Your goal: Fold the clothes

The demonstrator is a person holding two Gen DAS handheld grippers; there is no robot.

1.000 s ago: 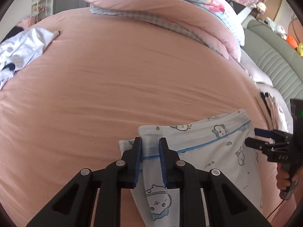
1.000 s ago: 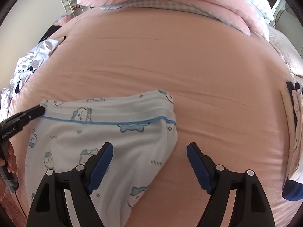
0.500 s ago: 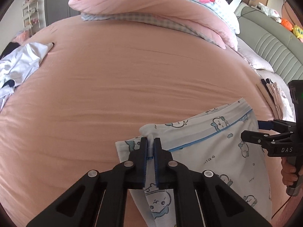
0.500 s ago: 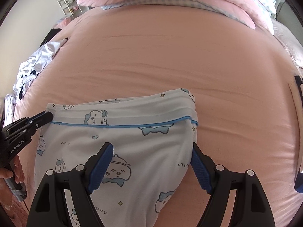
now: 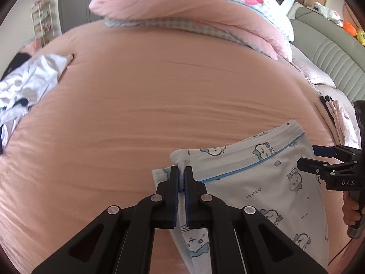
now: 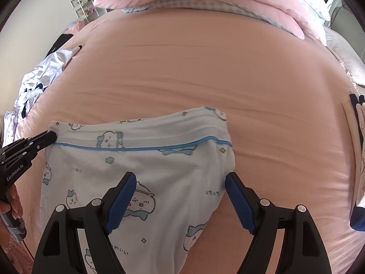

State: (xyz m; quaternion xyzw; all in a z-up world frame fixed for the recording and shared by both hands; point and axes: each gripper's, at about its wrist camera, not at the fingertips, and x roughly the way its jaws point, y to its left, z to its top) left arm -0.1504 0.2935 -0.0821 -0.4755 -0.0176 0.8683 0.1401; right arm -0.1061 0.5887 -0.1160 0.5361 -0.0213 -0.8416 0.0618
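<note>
1. Two hand-held grippers are on one garment: white pajama pants [image 6: 159, 159] printed with little cartoon animals and a blue piping line under the waistband, lying on the pink bed [image 5: 159, 91] near its front edge.
2. Left hand-held gripper [image 5: 181, 171] is clenched on the waistband's left corner; a small bunch of white cloth sticks up between its black fingers [image 5: 174, 182].
3. Right hand-held gripper [image 6: 180, 182] stands wide, released, its blue pads [image 6: 239, 203] either side of the pants' right edge. The right pad sits just beside the fabric; whether it touches is hard to say through the fisheye.
4. From the left wrist view, the right hand-held gripper pokes in from the right edge at the waistband's far corner, a hand [image 5: 352, 212] on its handle.
5. Back of the bed: a folded pink quilt [image 5: 205, 6] with a blue checked lining.
6. Far left: crumpled white and dark clothes [image 5: 27, 82] in a loose heap.
7. Right edge: a stack of folded clothes [image 6: 359, 137], partly cut off.
</note>
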